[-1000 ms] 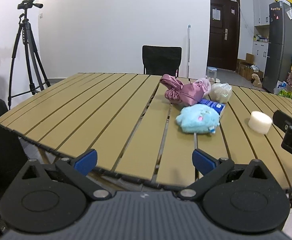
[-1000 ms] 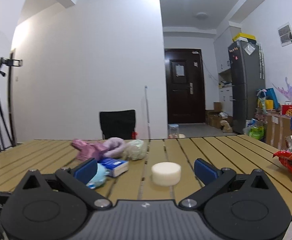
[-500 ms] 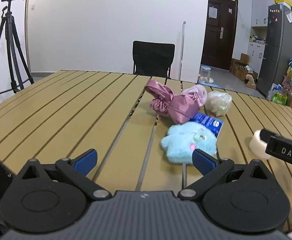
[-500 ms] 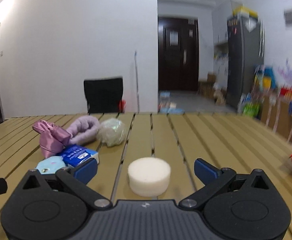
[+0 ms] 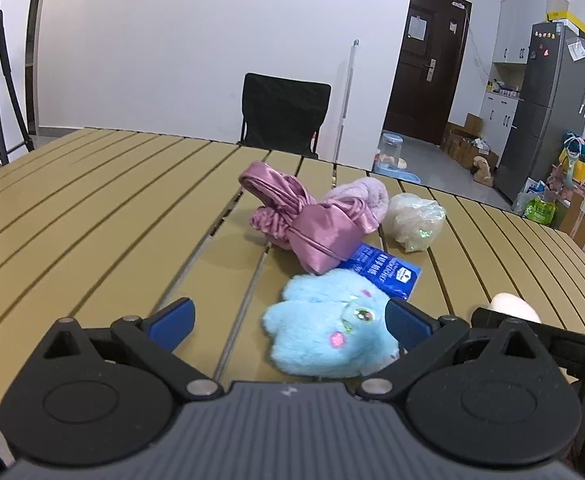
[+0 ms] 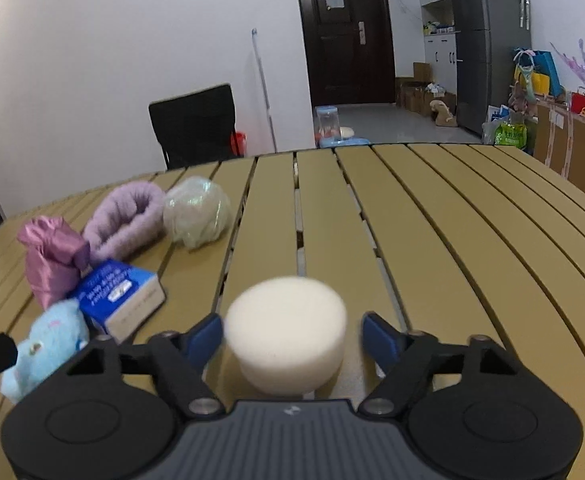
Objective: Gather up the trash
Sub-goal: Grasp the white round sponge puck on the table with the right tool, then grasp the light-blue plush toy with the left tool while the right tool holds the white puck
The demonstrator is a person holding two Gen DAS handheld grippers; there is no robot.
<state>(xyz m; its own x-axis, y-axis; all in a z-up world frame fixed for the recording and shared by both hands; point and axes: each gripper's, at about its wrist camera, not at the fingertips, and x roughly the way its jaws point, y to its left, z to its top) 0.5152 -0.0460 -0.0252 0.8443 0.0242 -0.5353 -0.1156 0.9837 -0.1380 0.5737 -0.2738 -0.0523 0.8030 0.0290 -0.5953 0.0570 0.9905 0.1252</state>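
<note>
Two grippers over desk (image 6: 472, 216). Right gripper (image 6: 292, 334) about half open, jaws just been closing around white foam puck (image 6: 286, 332); left pad at puck's side, right pad shows a gap. Puck sits on desk. Close evenly, squeeze lightly. Left gripper (image 5: 288, 320) wide open, empty, near blue plush (image 5: 324, 332)

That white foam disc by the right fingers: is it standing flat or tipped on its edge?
Flat. The white foam disc rests on the slatted table, round face up, between the right gripper's fingers.
</note>
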